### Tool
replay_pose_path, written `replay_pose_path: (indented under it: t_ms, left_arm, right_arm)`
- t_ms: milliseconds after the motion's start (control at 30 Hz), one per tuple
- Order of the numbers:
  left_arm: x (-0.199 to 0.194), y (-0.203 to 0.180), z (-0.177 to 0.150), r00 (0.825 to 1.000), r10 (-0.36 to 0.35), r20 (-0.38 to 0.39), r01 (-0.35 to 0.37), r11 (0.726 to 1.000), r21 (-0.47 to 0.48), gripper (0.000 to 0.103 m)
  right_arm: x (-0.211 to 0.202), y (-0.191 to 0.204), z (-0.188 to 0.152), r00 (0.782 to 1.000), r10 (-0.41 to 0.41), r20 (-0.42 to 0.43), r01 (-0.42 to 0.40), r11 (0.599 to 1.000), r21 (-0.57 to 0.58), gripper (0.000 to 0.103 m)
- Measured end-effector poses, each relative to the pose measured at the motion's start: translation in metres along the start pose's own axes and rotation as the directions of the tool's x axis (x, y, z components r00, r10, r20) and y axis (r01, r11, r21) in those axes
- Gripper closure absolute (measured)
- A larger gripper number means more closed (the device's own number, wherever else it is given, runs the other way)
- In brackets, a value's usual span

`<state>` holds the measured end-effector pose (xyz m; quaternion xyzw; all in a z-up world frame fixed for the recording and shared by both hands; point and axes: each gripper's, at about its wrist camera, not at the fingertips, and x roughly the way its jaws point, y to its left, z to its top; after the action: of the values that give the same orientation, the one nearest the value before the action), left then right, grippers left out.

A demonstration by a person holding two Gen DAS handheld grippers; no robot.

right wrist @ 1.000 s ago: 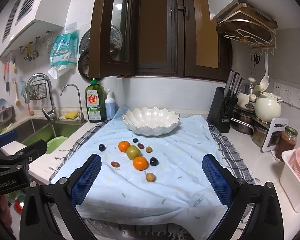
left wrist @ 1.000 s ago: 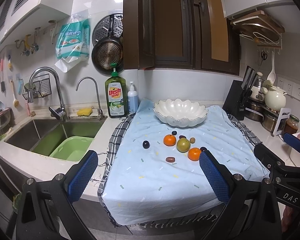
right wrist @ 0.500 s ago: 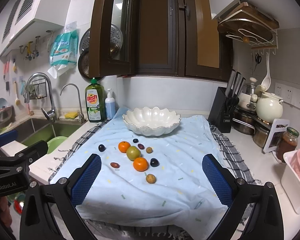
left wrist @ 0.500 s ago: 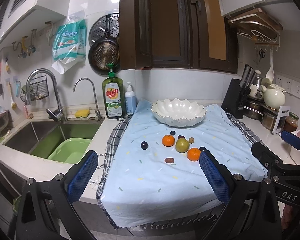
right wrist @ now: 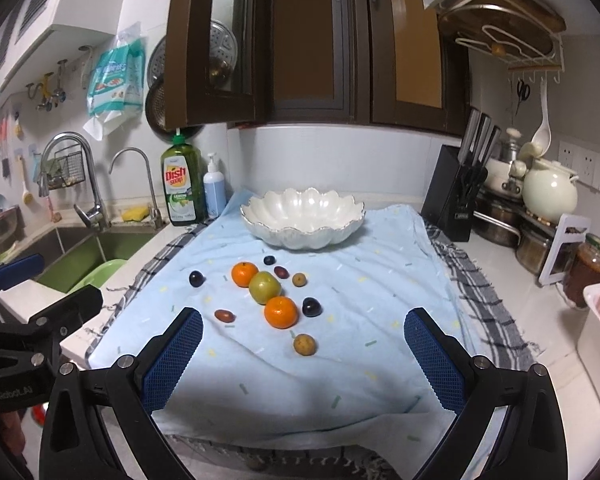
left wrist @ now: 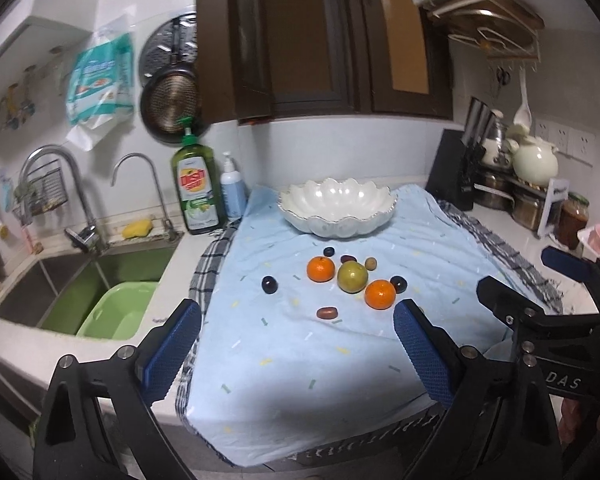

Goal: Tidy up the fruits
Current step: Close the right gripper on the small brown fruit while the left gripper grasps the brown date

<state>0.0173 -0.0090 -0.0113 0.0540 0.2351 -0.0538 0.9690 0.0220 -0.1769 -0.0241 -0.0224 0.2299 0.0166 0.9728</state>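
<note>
Item: fruit set, loose on the blue cloth [right wrist: 340, 360] spread over the worktop [right wrist: 540, 320]. None is yet placed in the scalloped white bowl [right wrist: 302, 216], which is seen empty beyond the fruit, farthest ahead of both tools.

Contents: two oranges [right wrist: 281, 312] [right wrist: 245, 274], one green fruit [right wrist: 264, 287] touching both oranges between them, several dark plums [right wrist: 311, 306], a brown oblong date [right wrist: 224, 315] and a small tan fruit [right wrist: 304, 344].

Left tool [left wrist: 296, 344]: jaws are held wide with nothing between them; they have just been closing slightly, and no fruit is enclosed. The cluster is found ahead of it, slightly toward its right finger.

Right tool [right wrist: 303, 356]: jaws are held wide and empty. The small tan fruit is found just ahead, almost on its centre line, well apart from either pad; the nearer orange lies just beyond it.

Governing relation: the tan fruit is judged nearer to the right tool, and is hidden from the left wrist view; the date and the lone plum [left wrist: 269, 284] lie toward the left tool's side. The date's long axis is set crosswise to the left tool's line, so a closing across it would meet its ends.
</note>
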Motion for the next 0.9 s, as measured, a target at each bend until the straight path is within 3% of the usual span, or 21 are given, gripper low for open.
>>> replay_pose_path:
  t_ms: [167, 433, 900]
  left_arm:
    - [0.034, 0.001, 0.007, 0.999, -0.039, -0.038, 0.041, 0.998, 0.047, 0.016]
    - [0.088, 0.002, 0.009, 0.988, -0.103, -0.118, 0.112, 0.991, 0.073, 0.025]
    - [0.177, -0.003, -0.008, 0.937, -0.202, -0.284, 0.23, 0.971, 0.068, 0.042]
  right_arm:
    - [0.024, 0.001, 0.0, 0.999, -0.011, -0.037, 0.012, 1.0, 0.027, 0.002]
    - [0.066, 0.002, -0.005, 0.992, -0.041, -0.116, 0.048, 0.997, 0.058, 0.016]
    - [0.129, 0.004, -0.028, 0.96, -0.069, -0.272, 0.092, 0.993, 0.073, 0.04]
